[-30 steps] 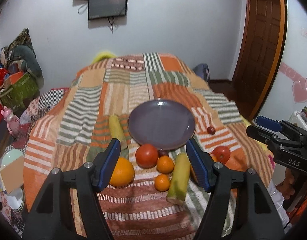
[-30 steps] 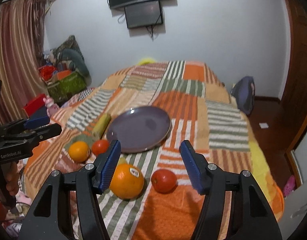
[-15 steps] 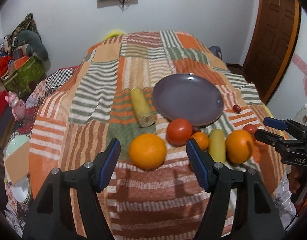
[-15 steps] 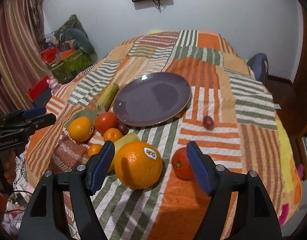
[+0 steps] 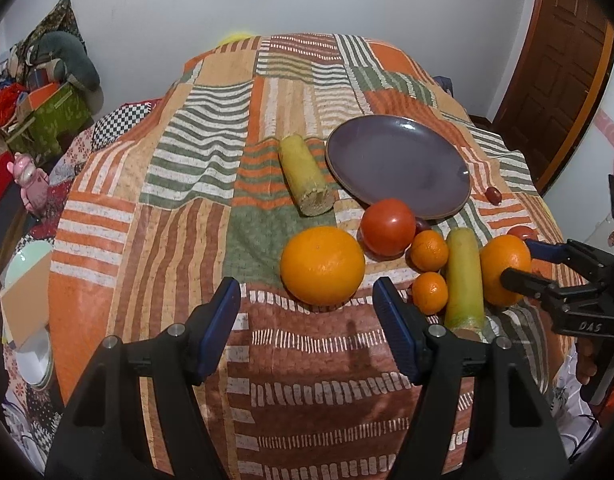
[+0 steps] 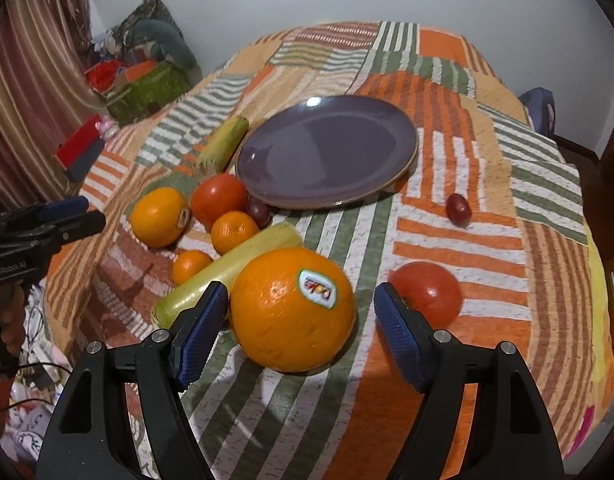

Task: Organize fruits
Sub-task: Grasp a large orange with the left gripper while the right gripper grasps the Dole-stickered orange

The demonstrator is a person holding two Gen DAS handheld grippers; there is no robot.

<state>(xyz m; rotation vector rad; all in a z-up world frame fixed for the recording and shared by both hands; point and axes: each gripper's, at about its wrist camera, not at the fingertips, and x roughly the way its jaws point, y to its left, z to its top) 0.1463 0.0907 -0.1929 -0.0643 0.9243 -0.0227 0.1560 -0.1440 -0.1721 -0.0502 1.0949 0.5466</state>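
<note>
Soft, even indoor light fills both views. A white glare spot sits on the purple plate (image 6: pixel 313 102). Faint shadows fall on the patchwork bedspread (image 5: pixel 339 344). Fisheye curvature bends the edges, and corners vignette black.
</note>
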